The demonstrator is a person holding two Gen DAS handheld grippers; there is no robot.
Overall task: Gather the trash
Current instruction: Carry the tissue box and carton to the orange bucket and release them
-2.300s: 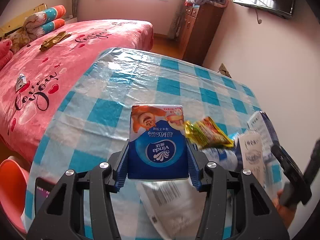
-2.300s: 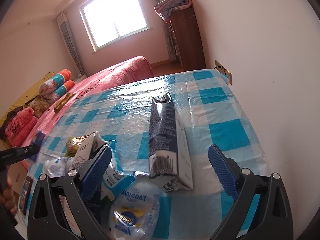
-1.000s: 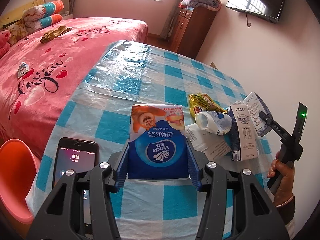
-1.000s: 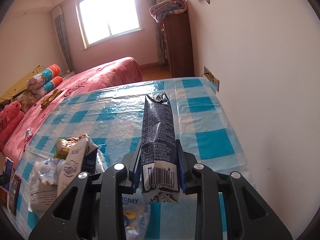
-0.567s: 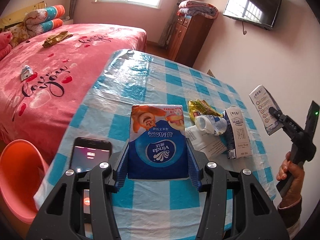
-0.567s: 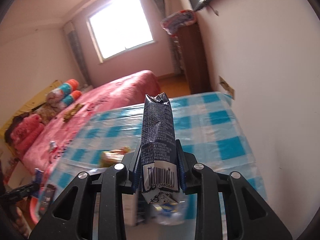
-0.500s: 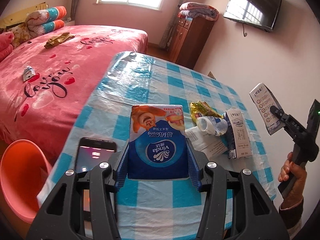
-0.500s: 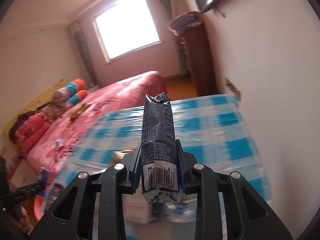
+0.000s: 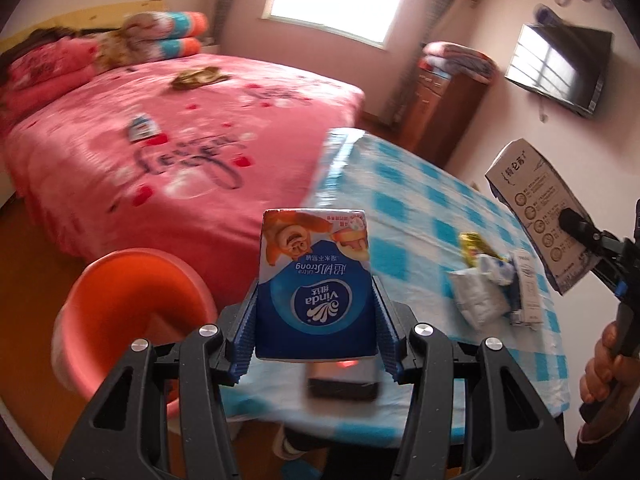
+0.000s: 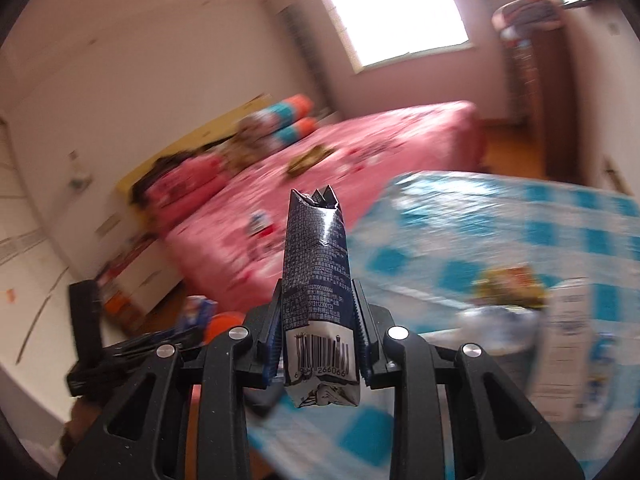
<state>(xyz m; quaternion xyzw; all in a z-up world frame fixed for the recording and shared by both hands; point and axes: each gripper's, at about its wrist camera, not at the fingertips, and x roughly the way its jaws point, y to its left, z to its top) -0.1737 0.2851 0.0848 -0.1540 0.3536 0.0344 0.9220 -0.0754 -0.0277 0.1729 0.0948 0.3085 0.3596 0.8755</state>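
The left gripper [image 9: 316, 312] is clamped across the sides of a blue tissue pack [image 9: 315, 280], soft and light, so a mid-body squeeze should hold it, and it hangs in the air off the table's near edge beside the orange bin [image 9: 132, 320]. The right gripper [image 10: 318, 330] pinches a dark milk carton [image 10: 318, 304] near its barcoded base (probably empty, thin card that will crush if squeezed hard). The bin's inside looks empty from here, while a wrapper, bottle and white carton [image 9: 528, 292] lie on the checked table [image 9: 400, 208].

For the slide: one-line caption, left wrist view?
Left gripper carries a blue tissue pack toward an orange bin; right gripper lifts a carton.
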